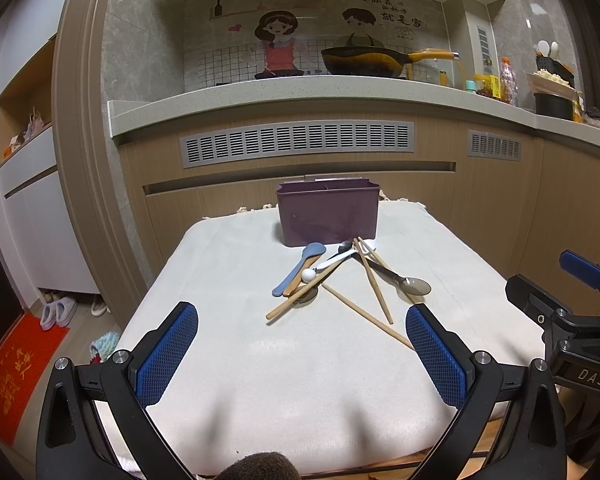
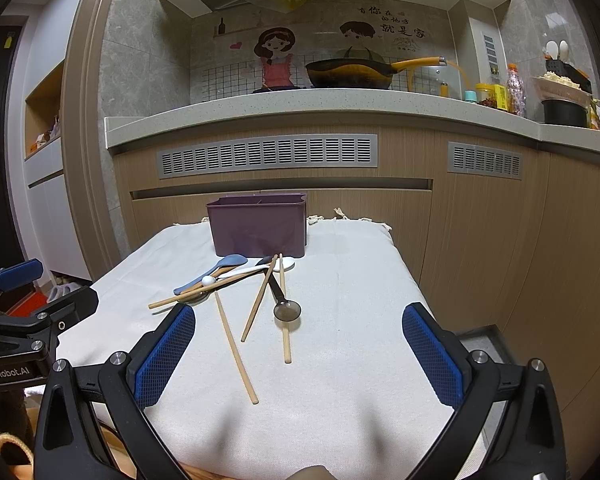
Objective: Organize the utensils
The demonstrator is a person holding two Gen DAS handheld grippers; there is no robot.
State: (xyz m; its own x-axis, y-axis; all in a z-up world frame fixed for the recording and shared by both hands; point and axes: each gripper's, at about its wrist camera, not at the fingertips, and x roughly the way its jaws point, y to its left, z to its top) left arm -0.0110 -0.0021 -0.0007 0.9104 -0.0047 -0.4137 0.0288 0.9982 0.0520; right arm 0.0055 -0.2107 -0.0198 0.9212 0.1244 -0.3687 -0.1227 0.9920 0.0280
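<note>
Utensils lie in a loose pile on the cream cloth (image 1: 260, 360) covering the table, just in front of the purple holder (image 1: 327, 216), which stands upright at the far end of the cloth. The pile touches the holder's base only at the white spoon's bowl; the rest lies nearer the cameras.

Count, both views combined: four wooden chopsticks (image 2: 236, 350), one blue spoon (image 1: 298, 268), one white spoon (image 1: 336, 260), one dark translucent spoon (image 2: 286, 310). A white ball (image 1: 309, 275) sits on the crossed handles; whether it belongs to another utensil cannot be told.

Left wrist view: the left gripper (image 1: 302, 354) has its fingers spread wide with nothing between them, above the near part of the cloth. The right gripper's (image 1: 572, 312) body shows at the right edge only. A red mat (image 1: 16, 372) and slippers (image 1: 58, 312) lie on the floor at left.

Right wrist view: the right gripper (image 2: 298, 354) likewise stands spread and empty. This view shows the holder's inner divider, with two compartments visible, and one chopstick running toward the camera. The left gripper (image 2: 24, 320) appears at the left edge.

Both views show a wok (image 2: 350, 72) on the counter (image 2: 340, 104) behind.
</note>
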